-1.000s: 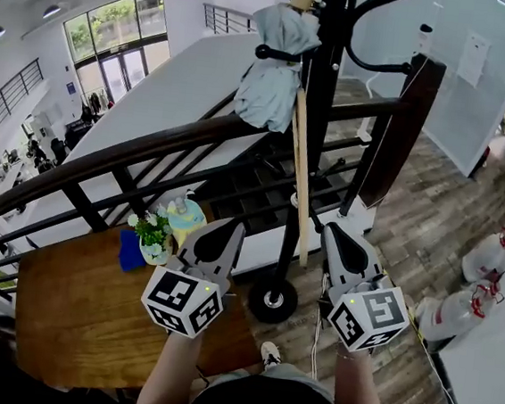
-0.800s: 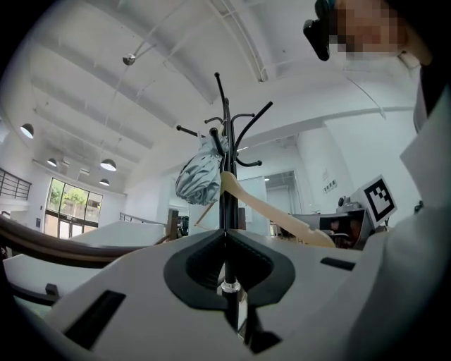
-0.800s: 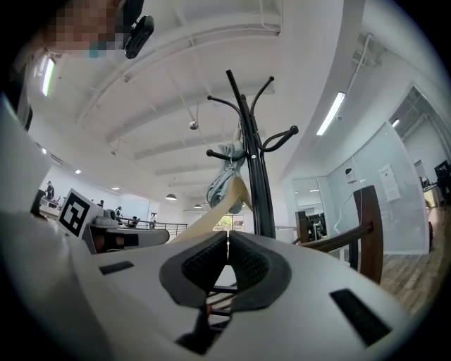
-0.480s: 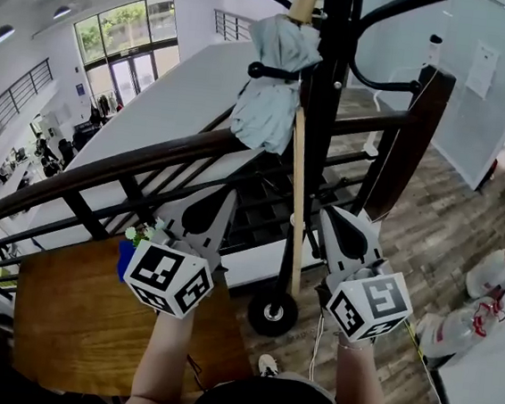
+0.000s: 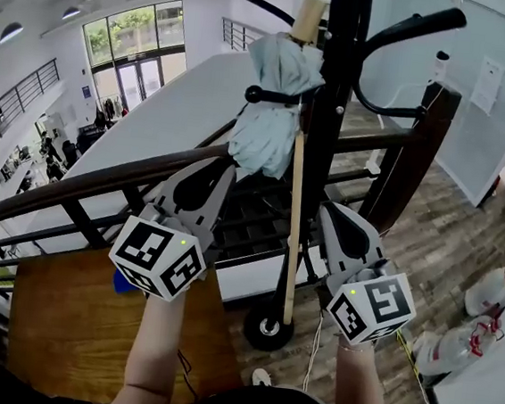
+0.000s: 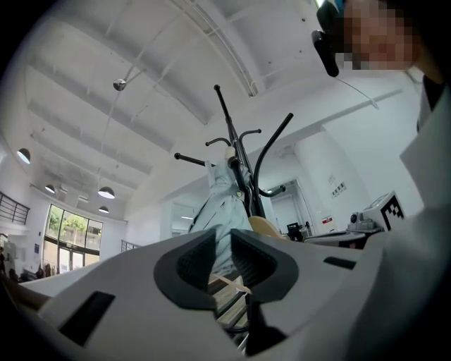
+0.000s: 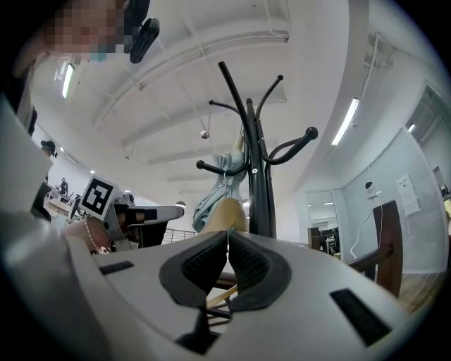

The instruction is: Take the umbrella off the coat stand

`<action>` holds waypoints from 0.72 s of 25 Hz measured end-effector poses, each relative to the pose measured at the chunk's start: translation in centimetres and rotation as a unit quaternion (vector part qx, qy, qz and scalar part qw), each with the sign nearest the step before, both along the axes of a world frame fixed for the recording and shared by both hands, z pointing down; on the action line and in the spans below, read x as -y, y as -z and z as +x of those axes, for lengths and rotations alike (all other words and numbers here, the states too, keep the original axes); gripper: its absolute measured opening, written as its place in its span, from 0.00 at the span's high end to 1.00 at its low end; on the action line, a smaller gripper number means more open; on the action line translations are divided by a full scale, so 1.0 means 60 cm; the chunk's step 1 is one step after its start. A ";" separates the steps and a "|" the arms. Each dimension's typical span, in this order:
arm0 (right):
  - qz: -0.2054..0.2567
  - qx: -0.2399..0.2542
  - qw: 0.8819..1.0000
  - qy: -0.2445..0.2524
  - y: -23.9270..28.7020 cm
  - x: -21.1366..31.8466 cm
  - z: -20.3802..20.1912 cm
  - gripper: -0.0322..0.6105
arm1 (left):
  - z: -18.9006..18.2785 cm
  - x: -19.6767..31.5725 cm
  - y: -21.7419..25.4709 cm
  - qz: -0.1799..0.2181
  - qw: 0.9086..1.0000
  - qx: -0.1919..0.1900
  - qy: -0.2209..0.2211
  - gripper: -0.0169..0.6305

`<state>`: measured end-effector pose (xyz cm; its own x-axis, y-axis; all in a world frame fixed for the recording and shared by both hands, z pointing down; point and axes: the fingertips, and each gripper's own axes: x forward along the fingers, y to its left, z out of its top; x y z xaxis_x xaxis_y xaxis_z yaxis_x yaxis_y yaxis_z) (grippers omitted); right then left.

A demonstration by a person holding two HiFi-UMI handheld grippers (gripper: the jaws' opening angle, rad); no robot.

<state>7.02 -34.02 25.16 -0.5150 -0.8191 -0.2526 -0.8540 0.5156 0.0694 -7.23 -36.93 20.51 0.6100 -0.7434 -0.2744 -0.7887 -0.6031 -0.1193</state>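
A folded pale blue-grey umbrella (image 5: 271, 109) hangs from a hook of the black coat stand (image 5: 338, 89), and its long wooden shaft (image 5: 291, 237) runs down beside the pole. My left gripper (image 5: 223, 168) is raised just below and left of the cloth, apart from it, jaws together but for a thin slit with nothing in it. My right gripper (image 5: 328, 212) is shut and empty, lower, just right of the shaft. The left gripper view looks past the left gripper (image 6: 223, 240) at the umbrella (image 6: 220, 204). Beyond the right gripper (image 7: 227, 243) are the umbrella (image 7: 217, 190) and stand (image 7: 262, 190).
A dark wooden stair railing (image 5: 75, 187) runs across behind the grippers, ending at a thick newel post (image 5: 413, 142) on the right. A wooden table (image 5: 61, 311) lies below at left. The stand's round base (image 5: 266, 328) rests on the plank floor.
Both grippers have risen toward the umbrella, the left one farther. The left gripper now covers the small plant on the table. The umbrella still hangs on its hook.
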 end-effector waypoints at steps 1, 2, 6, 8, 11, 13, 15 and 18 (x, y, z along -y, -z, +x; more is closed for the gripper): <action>0.005 0.002 1.000 0.000 0.005 0.003 0.002 0.90 | 0.004 0.005 0.007 -0.001 1.000 -0.003 -0.008 0.83; 0.008 0.005 1.000 -0.001 0.008 0.006 0.003 0.90 | 0.008 0.009 0.013 -0.002 1.000 -0.004 -0.015 0.71; 0.011 0.007 1.000 0.004 0.011 0.017 0.000 0.90 | 0.016 0.024 0.038 0.008 1.000 -0.005 -0.021 0.63; 0.016 0.007 1.000 0.006 0.013 0.020 -0.002 0.90 | 0.017 0.030 0.051 0.009 0.999 -0.018 -0.036 0.57; 0.022 0.012 1.000 0.006 0.018 0.023 0.001 0.90 | 0.018 0.047 0.062 0.007 0.999 -0.022 -0.048 0.54; 0.024 0.014 1.000 0.005 0.021 0.024 0.004 0.90 | 0.026 0.056 0.066 0.000 0.998 -0.015 -0.061 0.52; 0.025 0.013 1.000 0.005 0.022 0.026 0.005 0.90 | 0.037 0.063 0.072 -0.004 0.997 -0.012 -0.079 0.50; 0.028 0.009 1.000 0.007 0.024 0.031 0.005 0.90 | 0.047 0.074 0.083 -0.005 0.996 -0.008 -0.092 0.49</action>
